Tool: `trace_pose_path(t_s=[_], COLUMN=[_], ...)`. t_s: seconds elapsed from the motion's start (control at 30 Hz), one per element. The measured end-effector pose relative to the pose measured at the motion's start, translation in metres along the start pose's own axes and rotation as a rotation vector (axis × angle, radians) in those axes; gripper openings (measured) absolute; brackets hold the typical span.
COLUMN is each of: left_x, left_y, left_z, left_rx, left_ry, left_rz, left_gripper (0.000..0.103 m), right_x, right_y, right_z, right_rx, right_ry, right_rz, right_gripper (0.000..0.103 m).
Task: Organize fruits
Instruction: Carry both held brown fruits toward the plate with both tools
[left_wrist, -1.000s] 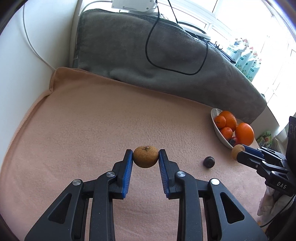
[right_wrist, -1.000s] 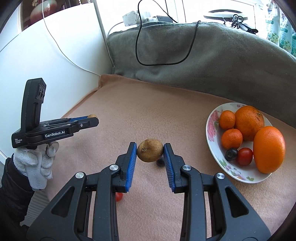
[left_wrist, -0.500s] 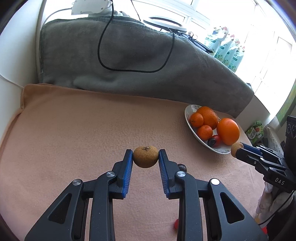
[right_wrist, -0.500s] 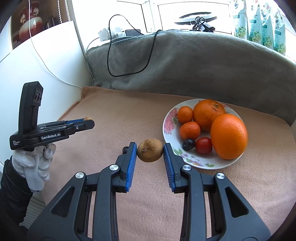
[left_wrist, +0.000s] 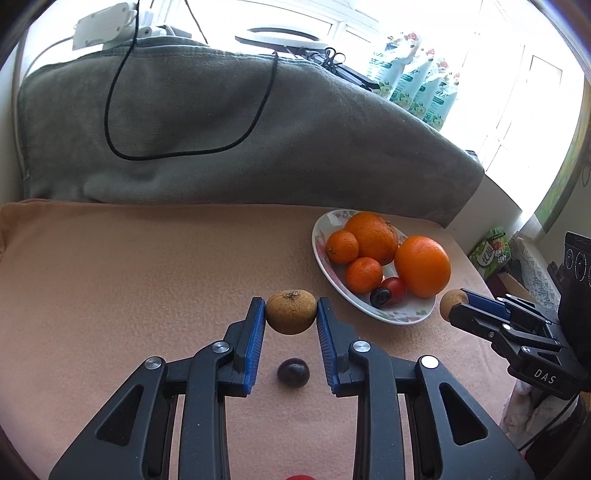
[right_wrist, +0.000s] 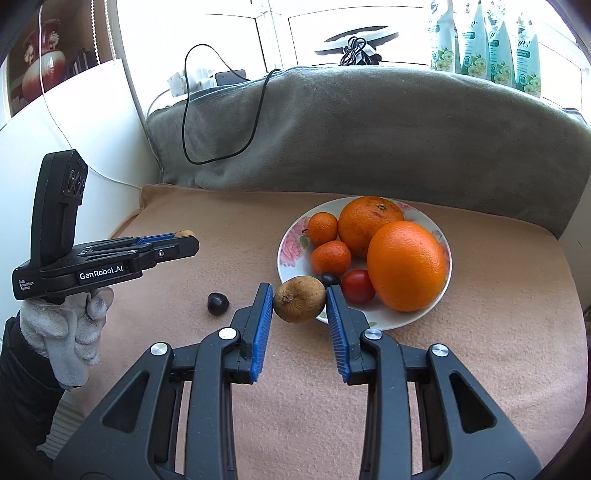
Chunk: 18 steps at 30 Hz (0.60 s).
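My left gripper (left_wrist: 291, 314) is shut on a brown round fruit (left_wrist: 291, 312), held above the peach blanket left of the floral plate (left_wrist: 321, 258). My right gripper (right_wrist: 300, 304) is shut on a second brown fruit (right_wrist: 300, 304), held over the plate's (right_wrist: 290, 254) near rim. The plate carries two big oranges (right_wrist: 405, 266), two small tangerines (right_wrist: 330, 257), a red tomato (right_wrist: 357, 286) and a dark grape (left_wrist: 380, 297). A loose dark grape (left_wrist: 293, 372) lies on the blanket under the left gripper; it also shows in the right wrist view (right_wrist: 218, 303).
A grey blanket (left_wrist: 221, 129) with a black cable (left_wrist: 110, 122) rises behind the peach blanket (left_wrist: 129, 277). A red fruit (left_wrist: 300, 477) peeks at the left wrist view's bottom edge. A white wall (right_wrist: 92, 147) stands at the left. Bottles (right_wrist: 484, 40) line the windowsill.
Both grippers have moved toward the plate, each still holding its brown fruit. The right gripper's fruit now hangs over the plate's near rim. The loose grape now lies under the left gripper.
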<state>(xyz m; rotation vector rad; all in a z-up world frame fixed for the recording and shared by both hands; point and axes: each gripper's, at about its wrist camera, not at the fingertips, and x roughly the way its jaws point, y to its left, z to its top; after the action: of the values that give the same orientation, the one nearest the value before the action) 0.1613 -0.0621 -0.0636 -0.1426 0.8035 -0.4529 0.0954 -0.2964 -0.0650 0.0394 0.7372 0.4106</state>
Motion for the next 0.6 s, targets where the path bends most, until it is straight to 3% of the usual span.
trace_pose_path(t_s=[0.6], left_x=[0.046], left_y=[-0.040], left_z=[0.023], left_rx=[0.069], left_ry=[0.048], left_rz=[-0.049], left_gripper=[0.026], right_x=[0.017], right_y=[-0.017], right_z=[-0.001], right_rx=[0.033], right_ry=[0.024], right_rz=[-0.012], right_gripper=[0.031])
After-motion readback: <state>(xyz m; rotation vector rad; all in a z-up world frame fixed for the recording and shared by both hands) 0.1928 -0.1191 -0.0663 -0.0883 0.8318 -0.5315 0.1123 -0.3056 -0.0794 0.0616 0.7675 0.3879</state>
